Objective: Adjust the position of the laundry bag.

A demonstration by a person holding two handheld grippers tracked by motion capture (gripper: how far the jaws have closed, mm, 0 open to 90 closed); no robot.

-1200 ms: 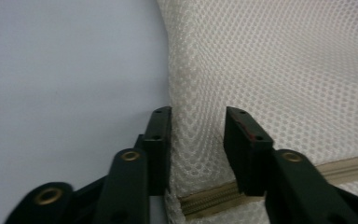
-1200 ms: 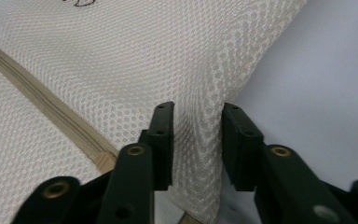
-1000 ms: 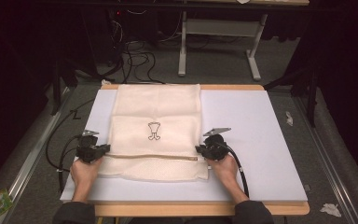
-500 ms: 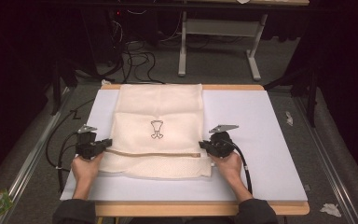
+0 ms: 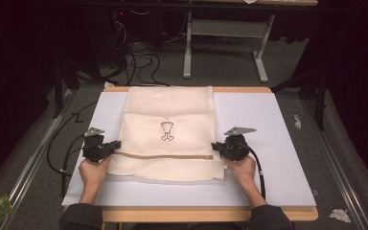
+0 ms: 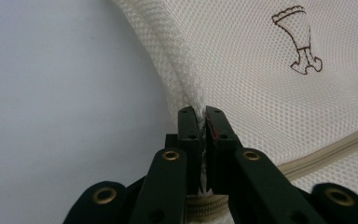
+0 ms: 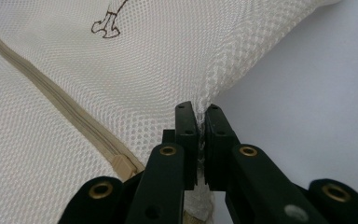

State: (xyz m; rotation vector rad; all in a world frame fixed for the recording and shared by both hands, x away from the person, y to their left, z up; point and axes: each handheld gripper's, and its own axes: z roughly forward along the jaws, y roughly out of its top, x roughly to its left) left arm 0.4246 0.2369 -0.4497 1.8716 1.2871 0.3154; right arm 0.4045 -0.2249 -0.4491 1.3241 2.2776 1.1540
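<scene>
A cream mesh bag (image 5: 170, 139) with a small dark printed figure (image 5: 167, 131) and a tan zipper (image 5: 165, 155) lies on the white table mat (image 5: 268, 143). Its near part is folded up, with the fold line at the zipper. My left gripper (image 5: 116, 144) is shut on the bag's left edge (image 6: 186, 93) at the zipper's end. At the other end of the zipper my right gripper (image 5: 214, 146) is shut on the right edge (image 7: 214, 88). In both gripper views the mesh is pinched between the black jaws, left gripper (image 6: 202, 113) and right gripper (image 7: 197, 111).
The mat lies on a wooden table (image 5: 206, 214) whose front edge shows below the hands. Cables (image 5: 60, 153) trail off the table's left side. A metal stand (image 5: 225, 43) and more cables are on the floor beyond. Paper scraps (image 5: 339, 215) lie on the floor at right.
Both grippers have carried the bag's near edge away from the person, folding it further over; the right hand has moved a little more than the left.
</scene>
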